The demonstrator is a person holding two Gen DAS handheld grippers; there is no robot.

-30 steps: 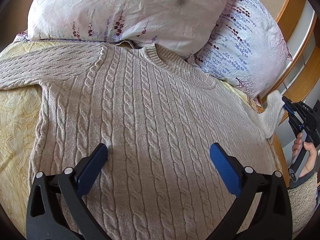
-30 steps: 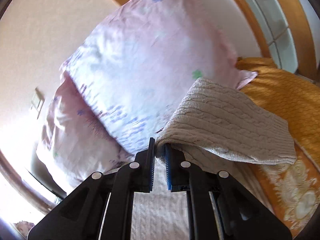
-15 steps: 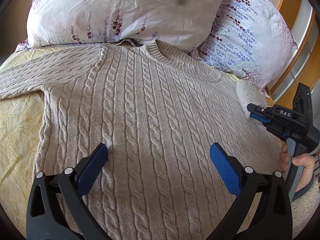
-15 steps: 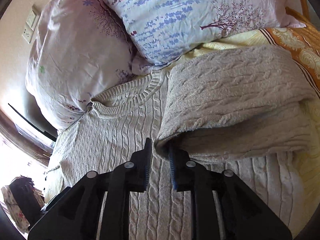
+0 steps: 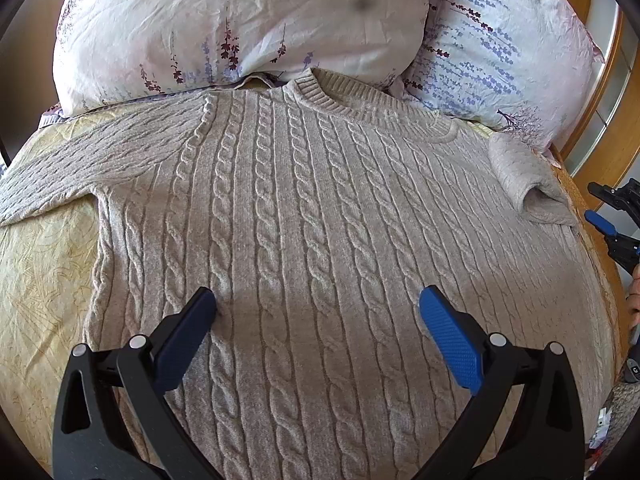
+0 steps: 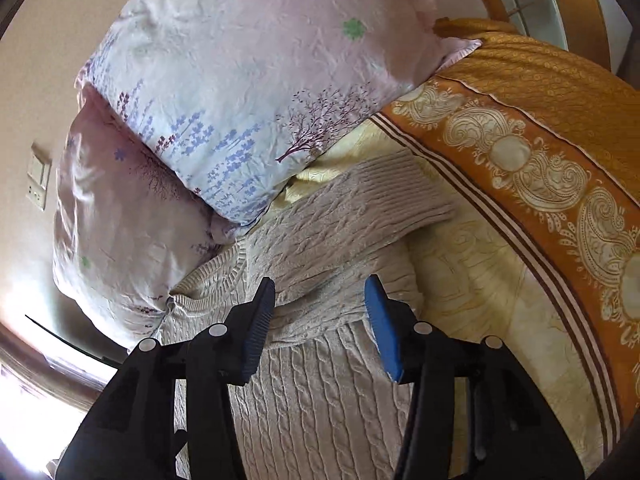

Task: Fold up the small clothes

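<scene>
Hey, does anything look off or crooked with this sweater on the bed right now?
Only the sleeves: one sleeve lies folded in, bunched by the shoulder of the sweater, while the other sleeve lies stretched out flat.

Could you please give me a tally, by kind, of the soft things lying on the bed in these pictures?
Floral-print pillows: 2, one pinkish-white, one bluish-white
Beige cable-knit sweater: 1
Yellow patterned bedspread: 1
Orange paisley blanket: 1
Total: 5

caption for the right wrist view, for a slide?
Right gripper, jaws just opened, above the folded-in sleeve of a beige cable-knit sweater on a bed, beside floral pillows.
</scene>
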